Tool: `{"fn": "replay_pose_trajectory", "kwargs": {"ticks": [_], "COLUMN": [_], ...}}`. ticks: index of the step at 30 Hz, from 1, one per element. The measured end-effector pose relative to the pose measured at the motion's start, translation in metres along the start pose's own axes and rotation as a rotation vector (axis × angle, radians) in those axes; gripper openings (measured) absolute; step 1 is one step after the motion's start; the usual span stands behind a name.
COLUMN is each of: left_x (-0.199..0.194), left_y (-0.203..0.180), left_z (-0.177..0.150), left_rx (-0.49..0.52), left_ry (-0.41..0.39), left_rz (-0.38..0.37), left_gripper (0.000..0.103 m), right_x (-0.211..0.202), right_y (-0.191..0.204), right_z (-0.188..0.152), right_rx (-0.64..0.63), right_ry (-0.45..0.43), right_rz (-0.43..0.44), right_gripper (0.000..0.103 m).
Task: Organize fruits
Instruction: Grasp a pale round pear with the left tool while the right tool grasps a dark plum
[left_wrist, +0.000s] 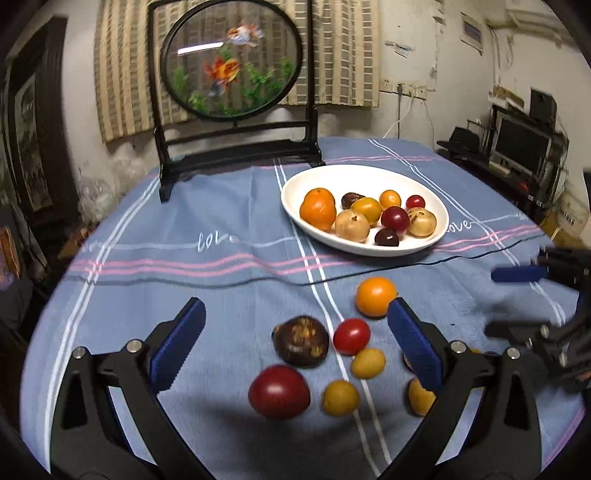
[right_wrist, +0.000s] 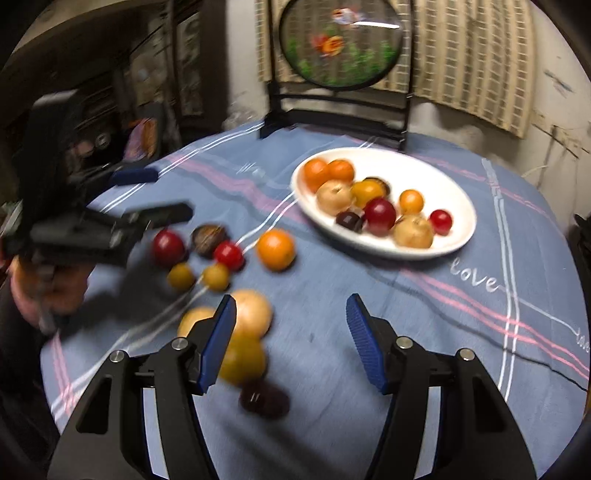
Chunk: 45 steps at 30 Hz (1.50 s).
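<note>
A white oval plate (left_wrist: 436, 192) (right_wrist: 454, 184) holds several fruits: oranges, tan, red and dark ones. Loose fruits lie on the blue cloth in front of it. My left gripper (left_wrist: 295, 314) is open and empty, above a dark brown fruit (left_wrist: 301, 341), a small red tomato (left_wrist: 351, 336), a big red fruit (left_wrist: 279, 391), yellow fruits (left_wrist: 340, 398) and an orange (left_wrist: 375, 296). My right gripper (right_wrist: 291, 308) is open and empty, with a tan fruit (right_wrist: 255, 312), a yellow fruit (right_wrist: 245, 360) and a dark fruit (right_wrist: 264, 398) by its left finger.
A round goldfish screen on a black stand (left_wrist: 236, 147) (right_wrist: 340, 107) stands at the table's back. The blue checked tablecloth (left_wrist: 221, 221) covers the round table. The right gripper shows at the right edge of the left view (left_wrist: 517, 301). The left gripper shows at the left of the right view (right_wrist: 162, 194).
</note>
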<state>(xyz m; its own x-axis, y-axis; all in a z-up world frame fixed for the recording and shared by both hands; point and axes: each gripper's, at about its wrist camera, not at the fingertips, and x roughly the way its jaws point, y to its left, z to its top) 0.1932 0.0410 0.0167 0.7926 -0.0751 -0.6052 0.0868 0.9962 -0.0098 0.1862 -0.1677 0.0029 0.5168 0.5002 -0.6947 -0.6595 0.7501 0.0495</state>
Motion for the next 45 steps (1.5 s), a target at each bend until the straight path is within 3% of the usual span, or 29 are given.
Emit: {"fn": "replay_pose_trajectory", "kwargs": {"ticks": [6, 10, 17, 24, 26, 34, 40, 42, 45], "left_x": [-0.005, -0.006, -0.008, -0.008, -0.008, -0.006, -0.007, -0.010, -0.012], "left_y": [0.008, 0.002, -0.003, -0.003, -0.004, -0.003, -0.017, -0.032, -0.054], "left_z": [-0.001, -0.003, -0.004, -0.004, -0.004, -0.004, -0.007, -0.012, -0.022], "left_rx": [-0.080, -0.055, -0.034, -0.035, -0.034, -0.041, 0.019, 0.100, 0.223], "left_ry": [-0.015, -0.018, -0.020, -0.015, -0.017, -0.004, 0.017, 0.038, 0.070], "left_rz": [-0.067, -0.055, -0.059, -0.058, -0.059, -0.063, -0.175, -0.267, -0.339], "left_gripper": [0.101, 0.101, 0.101, 0.101, 0.101, 0.101, 0.099, 0.091, 0.065], "right_x": [-0.006, -0.001, 0.018, 0.019, 0.021, 0.018, 0.000, -0.004, -0.002], "right_y": [0.012, 0.023, 0.015, 0.016, 0.016, 0.007, -0.028, -0.037, -0.040], "right_z": [-0.012, -0.024, -0.037, -0.040, -0.040, -0.040, -0.032, -0.031, -0.031], "right_rx": [-0.078, -0.142, -0.090, -0.094, -0.093, -0.049, 0.120, 0.169, 0.191], "right_ry": [0.049, 0.101, 0.177, 0.187, 0.193, 0.188, 0.099, 0.071, 0.075], "right_rz": [0.089, 0.060, 0.040, 0.048, 0.054, 0.070, 0.109, 0.121, 0.112], "right_gripper": [0.063, 0.063, 0.063, 0.056, 0.046, 0.031, 0.031, 0.031, 0.031]}}
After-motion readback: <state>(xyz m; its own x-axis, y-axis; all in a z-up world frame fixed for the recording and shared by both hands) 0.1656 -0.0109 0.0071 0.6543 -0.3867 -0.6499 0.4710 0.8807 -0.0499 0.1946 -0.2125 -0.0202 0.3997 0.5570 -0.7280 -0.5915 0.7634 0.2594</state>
